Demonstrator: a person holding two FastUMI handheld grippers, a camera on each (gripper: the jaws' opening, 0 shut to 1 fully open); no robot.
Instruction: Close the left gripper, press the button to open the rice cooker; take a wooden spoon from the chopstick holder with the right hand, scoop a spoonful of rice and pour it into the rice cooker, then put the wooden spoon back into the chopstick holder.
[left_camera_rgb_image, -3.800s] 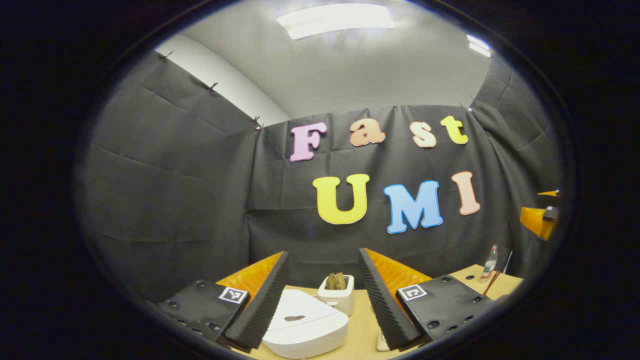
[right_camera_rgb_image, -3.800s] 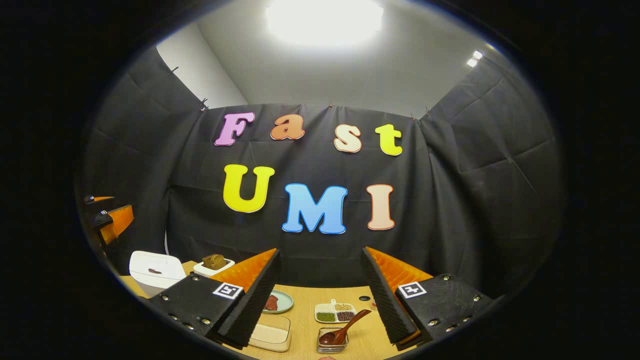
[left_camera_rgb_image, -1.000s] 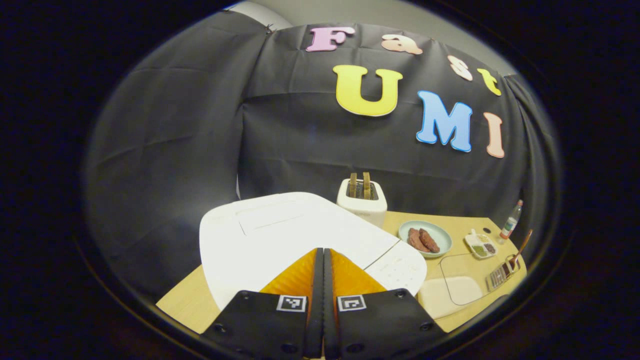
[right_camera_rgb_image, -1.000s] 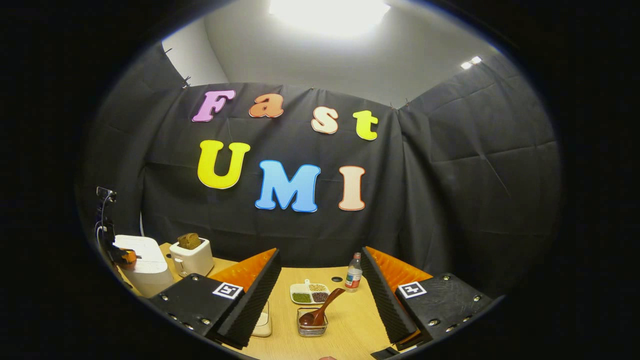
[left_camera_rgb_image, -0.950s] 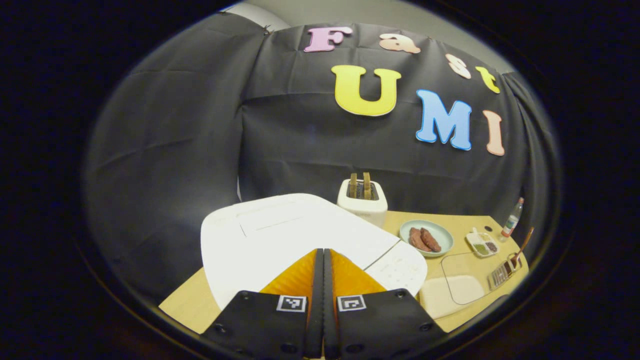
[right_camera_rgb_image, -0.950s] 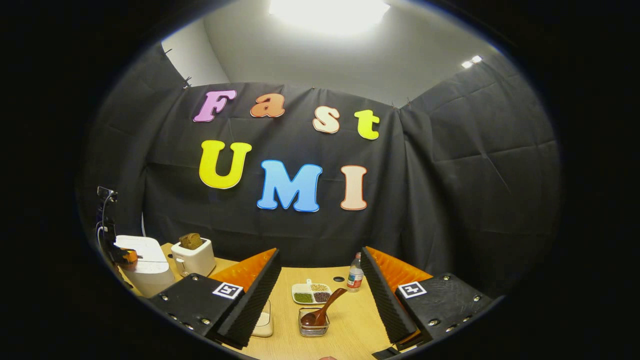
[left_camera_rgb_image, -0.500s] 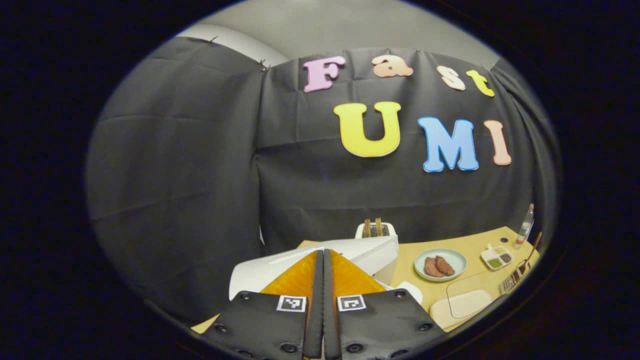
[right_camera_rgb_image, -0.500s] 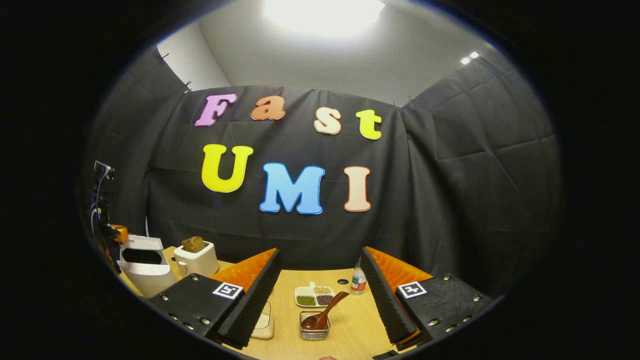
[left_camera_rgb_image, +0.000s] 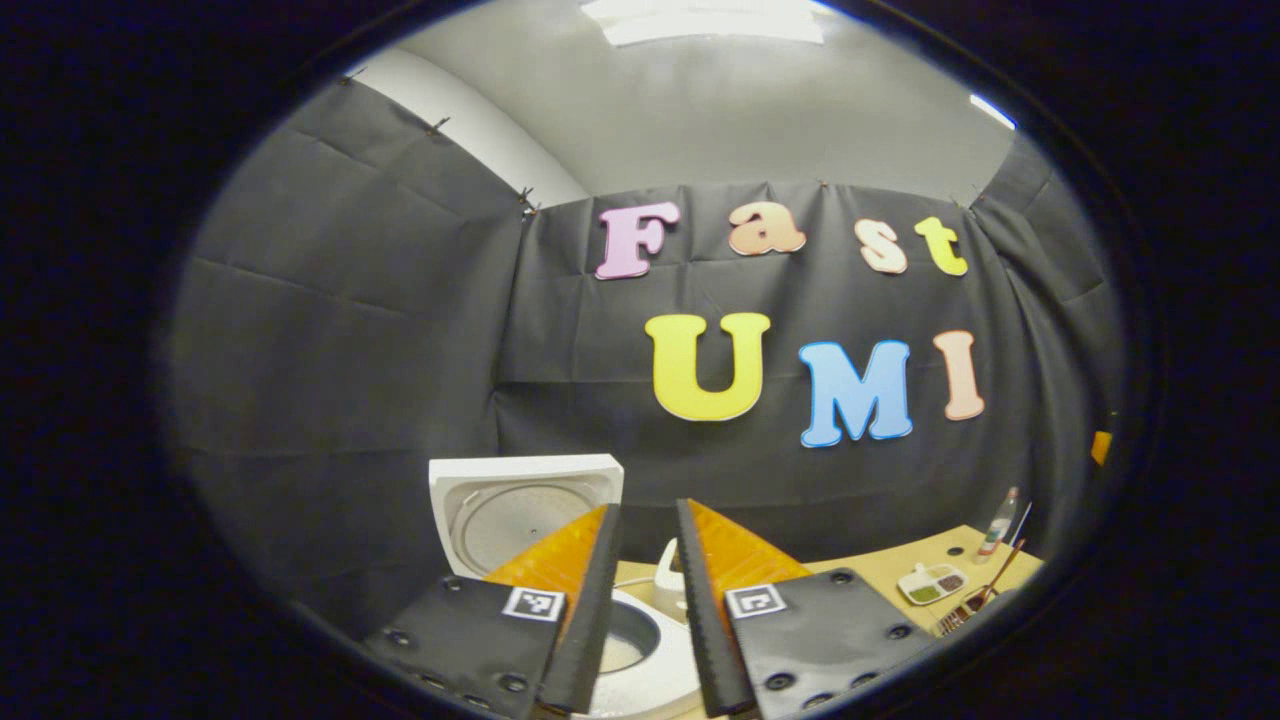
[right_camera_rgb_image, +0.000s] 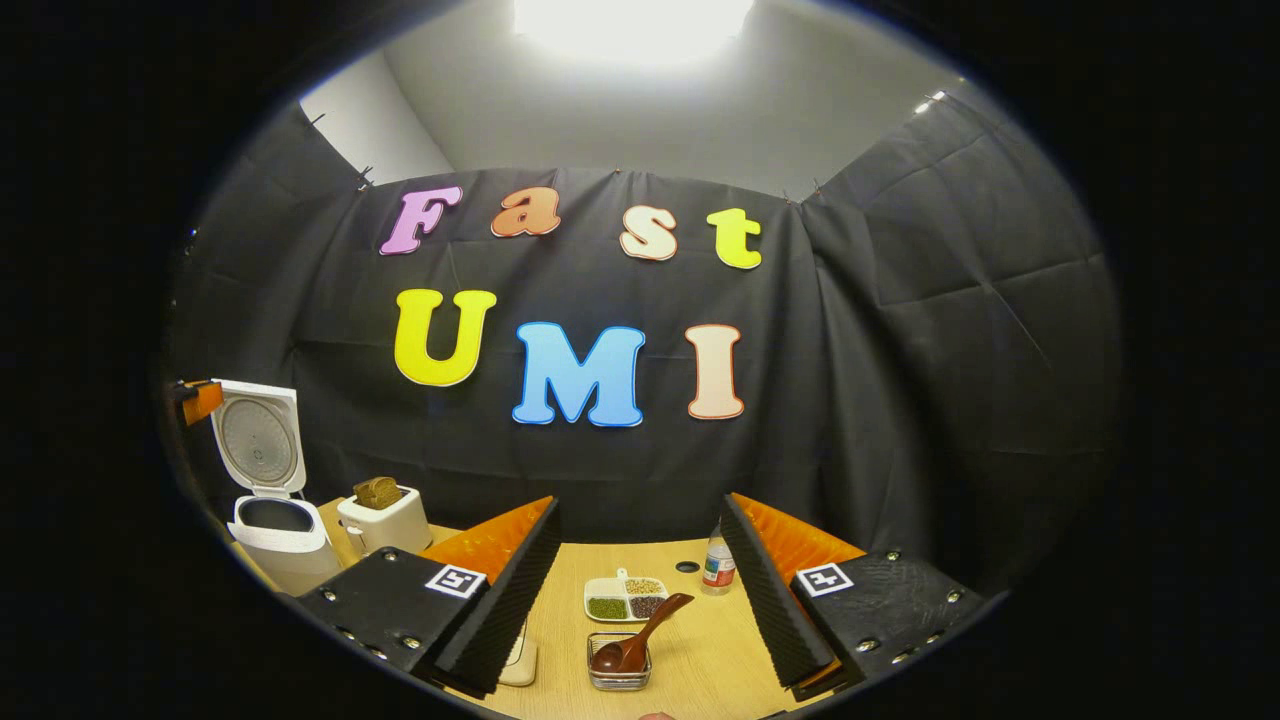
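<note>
- We judge the first step done: the white square rice cooker (right_camera_rgb_image: 268, 535) stands with its lid (right_camera_rgb_image: 256, 438) swung upright, far off to the left of our right gripper (right_camera_rgb_image: 640, 600). From the left gripper view, the open pot mouth (left_camera_rgb_image: 630, 640) lies directly beneath and between the fingers, with the lid's ribbed inner face (left_camera_rgb_image: 520, 505) standing just beyond the left finger.
- The light wooden table (right_camera_rgb_image: 700, 650) carries everything else we need, ahead of the right gripper.
- Our left gripper (left_camera_rgb_image: 645, 600) hangs over the cooker with its jaws parted a narrow way, holding nothing; its job looks finished.
- Our right gripper is wide open and empty, so fetching the spoon is not yet begun.
- A shallow pale container (right_camera_rgb_image: 520, 660) lies by the right gripper's left finger, largely hidden; we take it for the rice but cannot tell.
- The small clear square holder (right_camera_rgb_image: 618, 672) that we take for the chopstick holder sits between the right gripper's fingers, a little ahead.
- The dark reddish-brown wooden spoon (right_camera_rgb_image: 640, 640) rests bowl-down in that holder, handle leaning up and right, untouched.
- Left, as we judge it: grasp the spoon, scoop rice, carry it left to the open cooker, tip it in, and return the spoon to its holder.
</note>
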